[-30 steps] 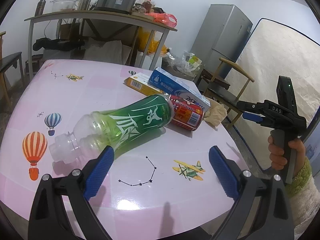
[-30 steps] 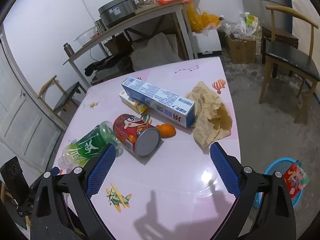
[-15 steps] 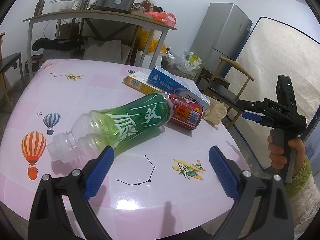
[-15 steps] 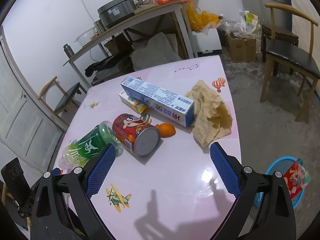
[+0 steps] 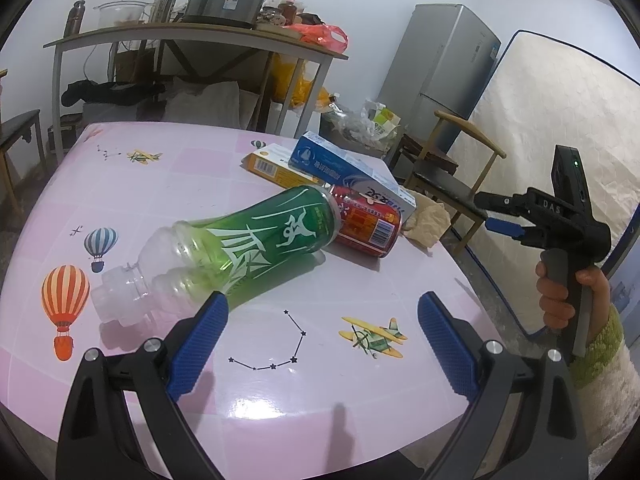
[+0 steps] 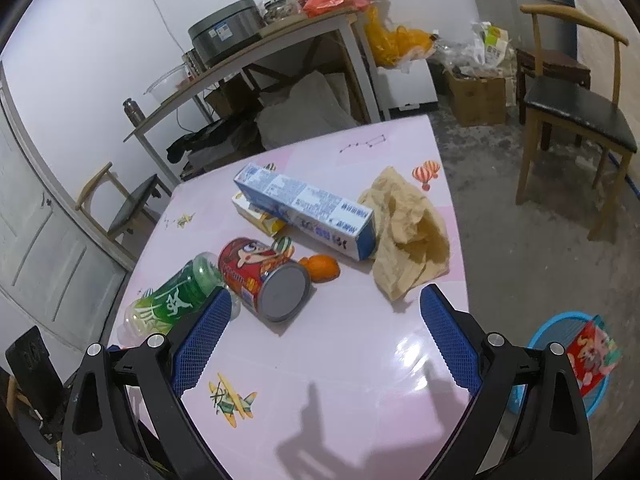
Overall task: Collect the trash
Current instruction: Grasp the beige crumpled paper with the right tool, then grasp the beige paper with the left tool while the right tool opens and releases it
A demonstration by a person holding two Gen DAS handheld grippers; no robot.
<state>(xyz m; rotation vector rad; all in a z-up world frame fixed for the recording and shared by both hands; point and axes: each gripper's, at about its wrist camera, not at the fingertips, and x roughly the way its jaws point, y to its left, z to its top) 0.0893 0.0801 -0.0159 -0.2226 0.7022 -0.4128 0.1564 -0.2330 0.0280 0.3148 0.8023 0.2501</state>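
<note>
On the pink table (image 5: 168, 184) lies an uncapped green bottle (image 5: 256, 244) on its side, its base against a red can (image 5: 366, 222). Behind them lie a blue-white box (image 5: 348, 176) and a yellow box (image 5: 272, 168). My left gripper (image 5: 322, 340) stands open just short of the bottle, its left finger by the bottle's neck. In the right wrist view my right gripper (image 6: 324, 340) is open above the near table edge, with the can (image 6: 264, 276), bottle (image 6: 176, 300), an orange piece (image 6: 322, 268), the blue-white box (image 6: 304, 208) and crumpled brown paper (image 6: 408, 232) ahead of it.
A blue basket (image 6: 560, 364) holding a red packet stands on the floor right of the table. A wooden chair (image 6: 576, 112) is beyond it, and a cluttered side table (image 5: 192, 36), a fridge (image 5: 444, 76) and a mattress (image 5: 560, 128) line the room. A hand (image 5: 560, 296) holds the right gripper.
Both grippers have crept slightly forward toward the trash; the bottle and can sit a little closer in view. Nothing on the table has moved and both grippers remain open.
</note>
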